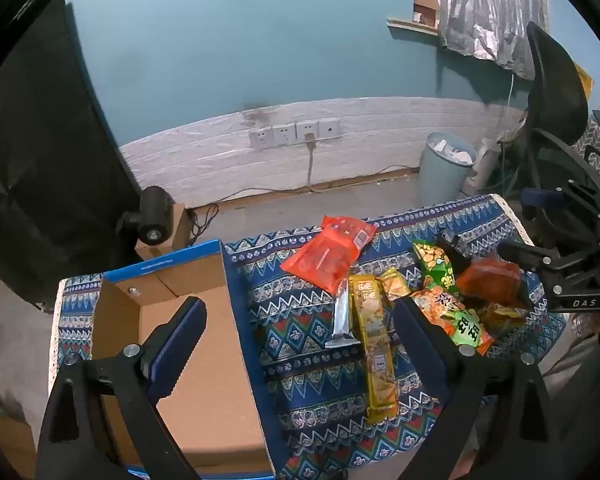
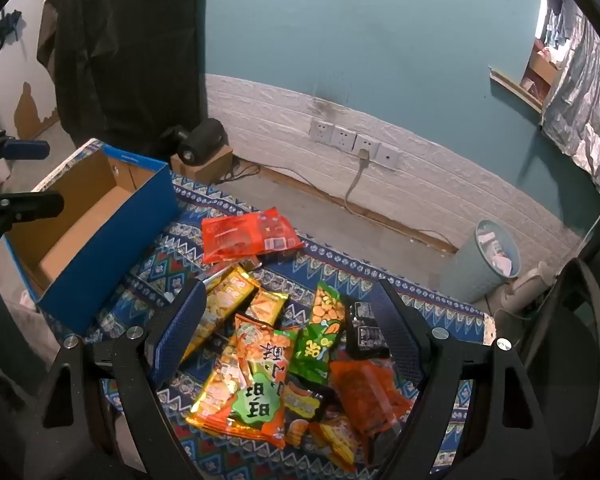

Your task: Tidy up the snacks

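Note:
An open blue cardboard box (image 1: 188,344) (image 2: 112,228) stands empty on the left of the patterned cloth (image 1: 312,384). A pile of snack packets lies to its right: a red packet (image 1: 328,256) (image 2: 248,236), a long yellow packet (image 1: 374,344) (image 2: 220,312), a silver bar (image 1: 343,320), an orange-green packet (image 1: 456,316) (image 2: 256,380), a green packet (image 2: 320,336) and an orange-red packet (image 1: 490,280) (image 2: 368,388). My left gripper (image 1: 300,312) is open, one finger over the box. My right gripper (image 2: 288,300) (image 1: 484,244) is open and empty above the pile.
A small camera (image 1: 154,216) (image 2: 200,140) sits on a cardboard block behind the box. A pale blue waste bin (image 1: 444,168) (image 2: 488,260) stands on the floor by the wall. A black office chair (image 1: 556,92) is at the right. The cloth's far edge drops to the floor.

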